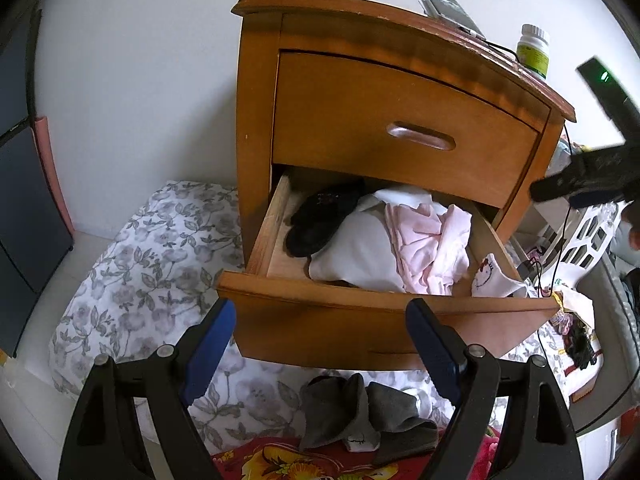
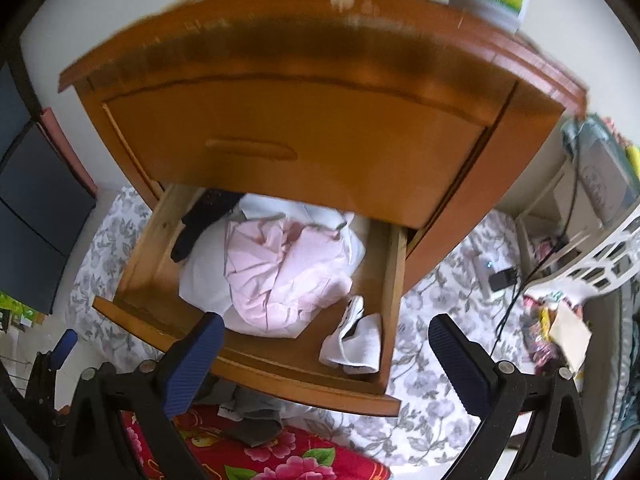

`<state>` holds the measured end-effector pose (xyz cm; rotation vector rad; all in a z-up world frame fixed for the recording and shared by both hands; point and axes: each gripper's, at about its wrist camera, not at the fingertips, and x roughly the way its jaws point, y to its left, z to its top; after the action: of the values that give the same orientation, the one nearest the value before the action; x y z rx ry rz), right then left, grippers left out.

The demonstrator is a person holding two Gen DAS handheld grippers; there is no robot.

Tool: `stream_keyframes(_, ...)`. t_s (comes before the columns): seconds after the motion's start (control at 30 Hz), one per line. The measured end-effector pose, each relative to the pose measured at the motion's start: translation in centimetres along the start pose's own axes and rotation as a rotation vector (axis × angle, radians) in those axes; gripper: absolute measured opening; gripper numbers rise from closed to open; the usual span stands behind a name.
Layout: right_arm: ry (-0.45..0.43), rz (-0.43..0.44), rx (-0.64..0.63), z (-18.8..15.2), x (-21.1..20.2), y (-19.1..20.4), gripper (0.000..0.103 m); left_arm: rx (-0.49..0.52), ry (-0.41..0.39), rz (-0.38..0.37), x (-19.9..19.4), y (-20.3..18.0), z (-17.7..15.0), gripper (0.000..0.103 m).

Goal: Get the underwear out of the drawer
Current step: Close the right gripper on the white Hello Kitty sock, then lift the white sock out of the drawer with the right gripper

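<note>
The wooden nightstand's lower drawer (image 1: 312, 336) stands pulled out, while the upper one (image 1: 400, 120) is closed. Inside lie a black garment (image 1: 320, 220), a white garment (image 1: 352, 252), a crumpled pink garment (image 1: 428, 248) and a small white printed piece (image 1: 496, 278) at the right end. My left gripper (image 1: 320, 310) is open in front of the drawer's front panel, holding nothing. My right gripper (image 2: 326, 324) hangs open above the drawer (image 2: 248, 364), over the pink garment (image 2: 280, 276) and the small white piece (image 2: 356, 340), touching neither. The black garment (image 2: 200, 220) lies at the back left.
Grey clothing (image 1: 360, 412) lies on the floor below the drawer, on a floral sheet (image 1: 140, 280) and a red flowered blanket (image 2: 280, 456). A bottle (image 1: 532, 52) and a phone stand on the nightstand top. A white basket (image 2: 608, 256) and cables sit to the right.
</note>
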<state>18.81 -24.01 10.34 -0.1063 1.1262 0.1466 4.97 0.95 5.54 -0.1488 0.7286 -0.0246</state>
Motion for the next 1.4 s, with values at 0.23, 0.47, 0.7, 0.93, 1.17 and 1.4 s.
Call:
stream_keyframes(0.23,0.169,-0.009,0.055,-1.7,7.0,-0.8,0.095,0.01,0.007,-0.018,0.4,0.0,-0.4,0.087)
stream_keyframes(0.47,0.252,-0.027,0.025,-2.3,10.2,-0.6,0.081,0.008,0.021,-0.027,1.2,0.3,-0.6,0.087)
stream_keyframes(0.7,0.34,-0.094,-0.014,-3.2,12.4,-0.6,0.073,0.002,0.038,-0.042,1.8,0.6,-0.7,0.087)
stream_keyframes(0.93,0.37,-0.089,0.042,-3.1,13.1,-1.9,0.048,0.001,0.037,-0.044,1.7,0.5,-0.7,0.087)
stream_keyframes(1.17,0.354,-0.097,0.046,-3.4,12.9,-2.3,0.015,0.006,0.053,-0.069,1.8,0.4,-0.9,0.087)
stream_keyframes(1.4,0.293,-0.137,0.026,-2.9,10.7,-2.0,0.01,0.005,0.054,-0.079,1.7,0.5,-0.9,0.087)
